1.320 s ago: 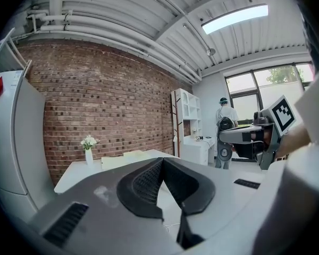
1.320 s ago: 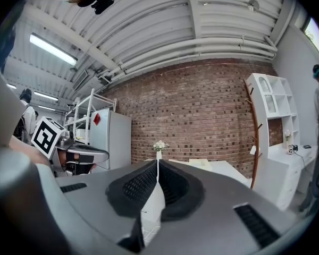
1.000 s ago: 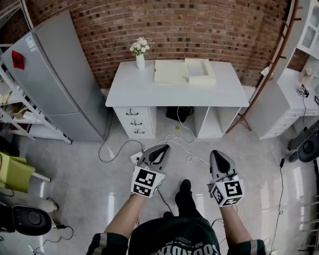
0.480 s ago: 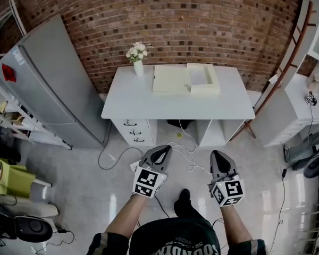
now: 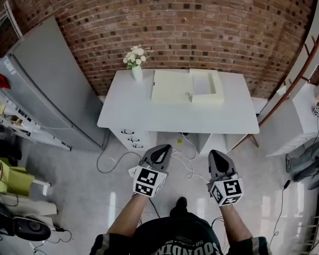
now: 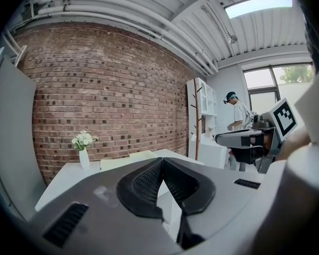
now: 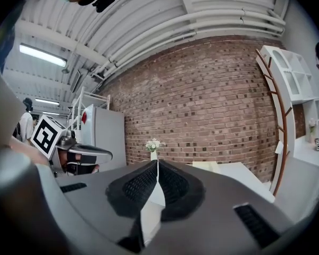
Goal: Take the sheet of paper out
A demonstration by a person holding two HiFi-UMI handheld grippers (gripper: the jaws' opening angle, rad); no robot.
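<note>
Head view: my left gripper [image 5: 160, 150] and right gripper [image 5: 217, 155] are both closed and empty, held out level because the bench [image 5: 149, 116] is well ahead. The paper [image 5: 201, 83] seems to lie in the open box [image 5: 170, 86] there.

Head view steeply down, gripper views level (sharing the desk [image 5: 149, 116])

a white desk [image 5: 149, 113] stands against the brick wall [image 5: 202, 25]. a vase of white flowers [image 5: 136, 68] sits at its back left corner. an open pale box [image 5: 187, 86] lies along the back edge, near the middle. the left tongs [image 5: 160, 149] and right tongs [image 5: 217, 154] hover over the floor [image 5: 95, 195] before the desk's front edge, jaws together.
</note>
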